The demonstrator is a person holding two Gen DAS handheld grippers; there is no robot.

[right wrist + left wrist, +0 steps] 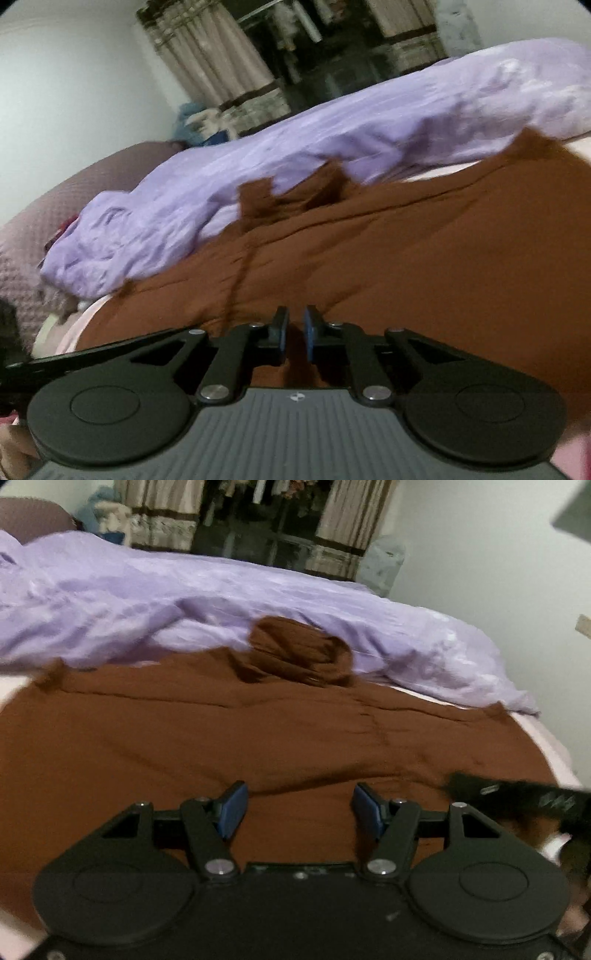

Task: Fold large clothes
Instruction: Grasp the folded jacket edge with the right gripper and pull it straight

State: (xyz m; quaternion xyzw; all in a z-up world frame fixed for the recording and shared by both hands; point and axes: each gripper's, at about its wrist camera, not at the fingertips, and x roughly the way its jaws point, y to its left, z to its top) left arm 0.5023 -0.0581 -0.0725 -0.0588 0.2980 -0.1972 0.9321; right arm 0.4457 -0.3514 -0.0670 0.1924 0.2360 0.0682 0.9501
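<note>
Folding looks barely begun, I judge; brown garment (258, 738) lies spread across the bed (554, 746), filling the frame's middle below the purple duvet (184, 590); my left gripper (297, 814) stands spread and empty; my right gripper (295, 332) is nearly pressed together, nothing clearly pinched.

Matt, creased brown cloth garment (184, 738); soft, crumpled lilac cloth duvet (184, 590); quilted, bumpy mauve fabric headboard (44, 229); matt black plastic gripper (299, 808).
</note>
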